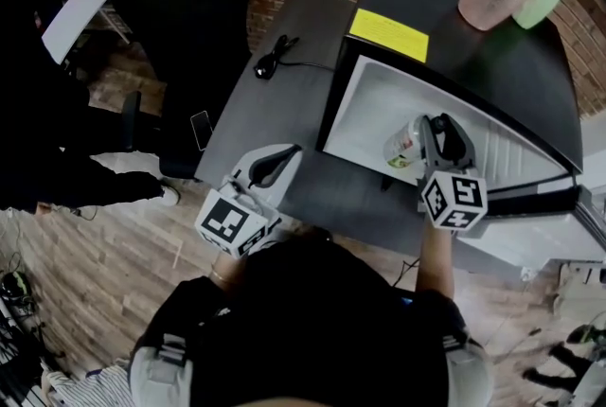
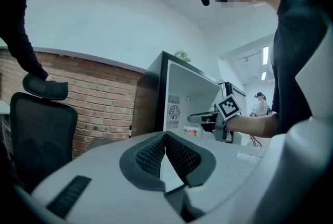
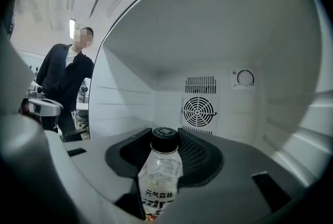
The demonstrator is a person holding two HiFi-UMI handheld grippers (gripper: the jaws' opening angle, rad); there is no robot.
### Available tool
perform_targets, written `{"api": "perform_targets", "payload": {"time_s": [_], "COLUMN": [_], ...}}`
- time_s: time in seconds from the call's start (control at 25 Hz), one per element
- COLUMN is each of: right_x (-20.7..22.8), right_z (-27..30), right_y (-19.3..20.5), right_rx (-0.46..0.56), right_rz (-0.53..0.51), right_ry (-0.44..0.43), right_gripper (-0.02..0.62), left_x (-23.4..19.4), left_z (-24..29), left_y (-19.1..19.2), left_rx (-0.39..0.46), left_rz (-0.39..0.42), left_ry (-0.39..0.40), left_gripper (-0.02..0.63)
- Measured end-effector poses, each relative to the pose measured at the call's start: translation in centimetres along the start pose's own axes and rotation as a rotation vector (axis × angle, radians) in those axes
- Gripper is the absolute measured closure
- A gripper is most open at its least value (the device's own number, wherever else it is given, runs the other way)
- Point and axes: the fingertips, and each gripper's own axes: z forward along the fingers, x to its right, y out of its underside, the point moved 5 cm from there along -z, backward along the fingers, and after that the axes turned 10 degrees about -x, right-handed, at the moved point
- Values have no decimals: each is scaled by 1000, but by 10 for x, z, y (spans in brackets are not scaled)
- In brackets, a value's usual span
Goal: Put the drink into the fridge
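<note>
Seen from above, a person stands at 6 o'clock with both forearms stretched forward. The right arm reaches toward 1 o'clock, carrying the right gripper [image 1: 436, 126] roughly level into the open front of a black mini fridge with a white plastic interior [image 1: 379, 102]. The left arm angles toward 11 o'clock and holds the left gripper [image 1: 282, 157] level above a dark grey table [image 1: 284, 102], just beside the fridge's left edge.

The right gripper's jaws stand wide and press on the shoulders of a clear plastic drink bottle with a black screw cap [image 3: 162, 171]. The bottle is upright between the ribbed pads, its cap at the jaw tips. It is inside the fridge cavity, near the front. Whether its base rests on the fridge floor cannot be told.

The left gripper's jaws are closed together, pad against pad, with nothing between them.

The bottle's label carries the black Chinese characters 元气森林. Smaller print below them is cut off.

On the fridge's back wall, at 12 o'clock beyond the bottle cap, sit a round white fan grille [image 3: 198, 111] and, at 1 o'clock, a small round control dial [image 3: 245, 78]. A yellow rectangular sticker [image 1: 389, 34] lies on the fridge top. Its writing is too small to read.
</note>
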Motion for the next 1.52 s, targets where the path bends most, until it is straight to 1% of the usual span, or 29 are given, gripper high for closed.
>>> {"api": "perform_targets", "payload": {"time_s": [0.2,0.48,0.56,0.8,1.0,1.08,1.16,1.32,1.4,1.44,1.52], "right_x": [10,21,23,24,23,23,23,18,15,13,6], "right_z": [14,29,30,30,30,28,25,17,7,1,-12], "right_y": [1,9,10,10,11,9,6,-1,-5,-7,-11], "right_rx": [-13,-35,-36,-21,-20,-6,12,39,68,88,134], "right_rz": [-15,-33,-30,-38,-40,-35,-29,-24,-24,-24,-21], "right_ry": [-7,-8,-9,-12,-1,4,8,20,40,53,73], "right_gripper": [443,443,443,442,437,417,411,407,409,417,462], "left_x": [-1,-3,-3,-1,0,-1,-1,-2,-3,-4,-6], "left_z": [2,6,6,9,6,4,1,-4,-6,-7,-9], "left_y": [1,-1,1,1,2,2,1,0,0,0,-1], "left_rx": [-19,-17,-29,-22,-24,-22,-22,-18,-17,-17,-16], "left_rz": [-10,-4,-8,-32,-31,-29,-28,-24,-20,-19,-19], "left_ry": [-33,-61,-64,-60,-57,-55,-55,-52,-47,-46,-43], "left_gripper": [609,609,609,609,609,609,609,609,609,609,609]}}
